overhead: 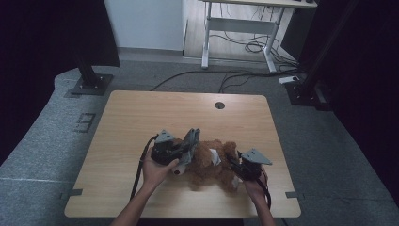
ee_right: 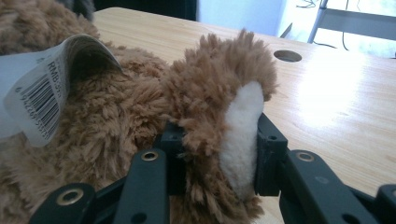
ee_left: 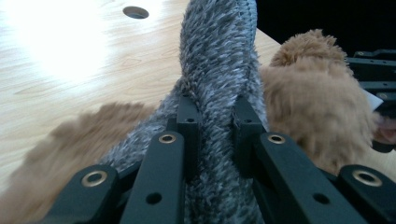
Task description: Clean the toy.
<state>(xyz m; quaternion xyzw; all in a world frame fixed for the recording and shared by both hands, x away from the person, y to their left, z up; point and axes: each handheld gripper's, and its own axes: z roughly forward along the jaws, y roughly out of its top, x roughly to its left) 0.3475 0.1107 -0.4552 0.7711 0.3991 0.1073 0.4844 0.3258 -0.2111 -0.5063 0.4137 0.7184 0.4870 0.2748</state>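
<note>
Jaws both clamped: left gripper (ee_left: 212,116) pinches the grey garment (ee_left: 219,60), right gripper (ee_right: 215,154) a paw of the brown plush bear (overhead: 209,162) lying on the worktop (overhead: 141,113). We risk fabric slipping out or seams straining if we pull apart.

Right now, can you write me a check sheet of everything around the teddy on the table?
Surface: wooden table, round hole near the far edge.
Job's things: brown teddy lying down; grey fuzzy cloth at one end; white tag.
Clutter: nothing seen.
Tongs: left tongs shut on the grey fuzzy cloth; right tongs shut on the teddy's paw.
Cables: black cables on the floor.
Surroundings: grey carpet, desk frame.
</note>
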